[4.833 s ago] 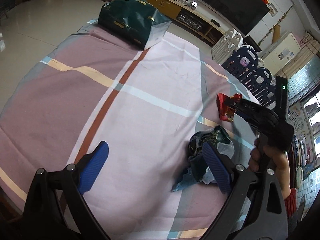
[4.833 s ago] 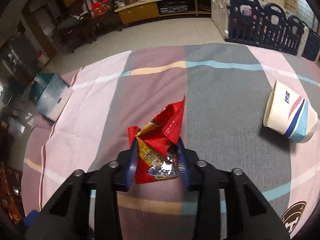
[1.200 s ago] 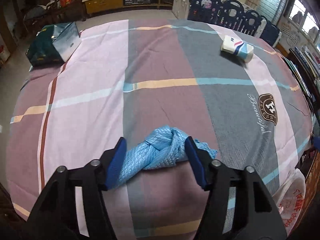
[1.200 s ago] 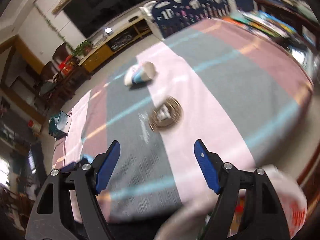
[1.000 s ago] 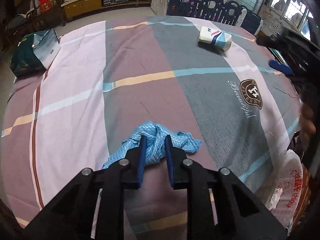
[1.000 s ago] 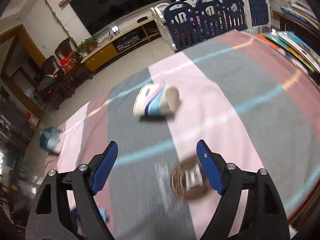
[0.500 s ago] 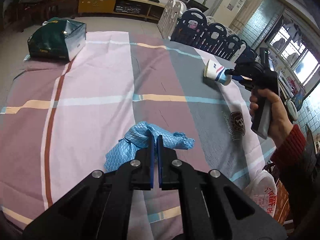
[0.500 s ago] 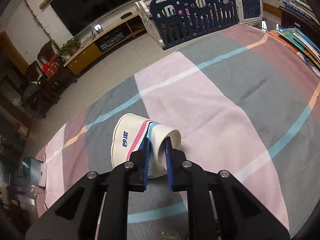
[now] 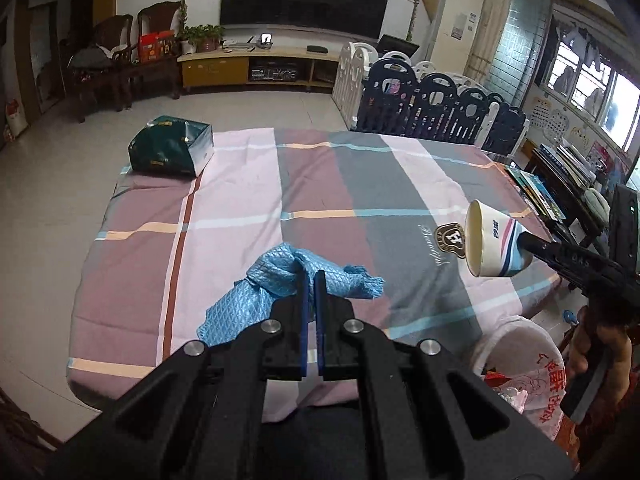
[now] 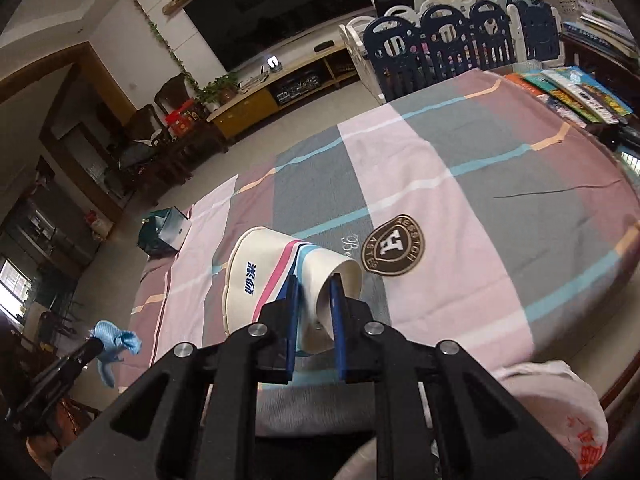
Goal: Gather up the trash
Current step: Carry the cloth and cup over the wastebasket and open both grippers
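Blue cloth (image 9: 288, 280) clenched in left gripper (image 9: 310, 304); paper cup (image 10: 280, 276) grasped by right gripper (image 10: 314, 312), both lifted off surface (image 9: 240, 184). Trash bag (image 9: 532, 368) at 4 o'clock; deposit pending.

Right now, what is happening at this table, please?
A person is clearing trash from a table with a checked cloth, using tongs in each hand. The left tongs are shut on a crumpled blue cloth, held above the table. The right tongs grip a paper cup by its wall, also off the table. A white plastic bag hangs open at the near edge. A green box remains at the far corner.
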Demonstrator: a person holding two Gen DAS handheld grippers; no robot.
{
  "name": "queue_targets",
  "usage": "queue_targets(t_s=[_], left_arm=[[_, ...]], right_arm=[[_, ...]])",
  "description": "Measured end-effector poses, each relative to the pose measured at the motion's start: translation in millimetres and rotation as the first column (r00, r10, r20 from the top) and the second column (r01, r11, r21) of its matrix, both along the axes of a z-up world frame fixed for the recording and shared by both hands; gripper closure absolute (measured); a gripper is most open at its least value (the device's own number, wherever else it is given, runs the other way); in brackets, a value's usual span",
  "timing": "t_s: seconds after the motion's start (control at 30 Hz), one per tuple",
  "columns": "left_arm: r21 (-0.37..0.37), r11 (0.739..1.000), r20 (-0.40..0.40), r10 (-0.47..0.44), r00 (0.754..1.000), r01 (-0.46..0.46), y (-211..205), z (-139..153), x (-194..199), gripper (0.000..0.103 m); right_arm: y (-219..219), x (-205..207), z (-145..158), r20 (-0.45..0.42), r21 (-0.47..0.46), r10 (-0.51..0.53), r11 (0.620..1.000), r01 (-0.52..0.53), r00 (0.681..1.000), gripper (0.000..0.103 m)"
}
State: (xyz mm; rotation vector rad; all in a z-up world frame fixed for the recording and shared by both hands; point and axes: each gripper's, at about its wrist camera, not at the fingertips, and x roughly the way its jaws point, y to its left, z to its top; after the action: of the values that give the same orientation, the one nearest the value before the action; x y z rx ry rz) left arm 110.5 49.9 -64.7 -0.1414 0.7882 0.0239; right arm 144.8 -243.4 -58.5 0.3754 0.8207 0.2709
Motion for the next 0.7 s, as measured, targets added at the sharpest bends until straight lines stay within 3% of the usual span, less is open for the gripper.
queue_targets(t_s=[0.23, 0.37, 0.47, 0.7], left_arm=[[0.035, 0.992, 0.062, -0.12, 0.991, 0.118, -61, 35, -39, 0.099], [0.029, 0.97, 0.048, -0.243, 0.969, 0.242, -106, 41, -55, 0.099], [-0.016, 0.925, -0.011, -0.381, 0.925, 0.381, -146, 27, -60, 0.099], [-0.102, 0.8, -0.161, -0.6, 0.784, 0.591, -226, -22, -65, 0.098]], right_arm=[[-65, -103, 39, 0.076, -0.017, -0.102, 0.994, 0.104, 0.992, 0.087], [-88, -141, 39, 0.032, -0.084, -0.141, 0.986, 0.143, 0.989, 0.087], [-103, -164, 25, -0.031, -0.122, -0.177, 0.977, 0.172, 0.984, 0.087], [-119, -178, 7, -0.115, -0.185, -0.233, 0.96, 0.209, 0.966, 0.087]])
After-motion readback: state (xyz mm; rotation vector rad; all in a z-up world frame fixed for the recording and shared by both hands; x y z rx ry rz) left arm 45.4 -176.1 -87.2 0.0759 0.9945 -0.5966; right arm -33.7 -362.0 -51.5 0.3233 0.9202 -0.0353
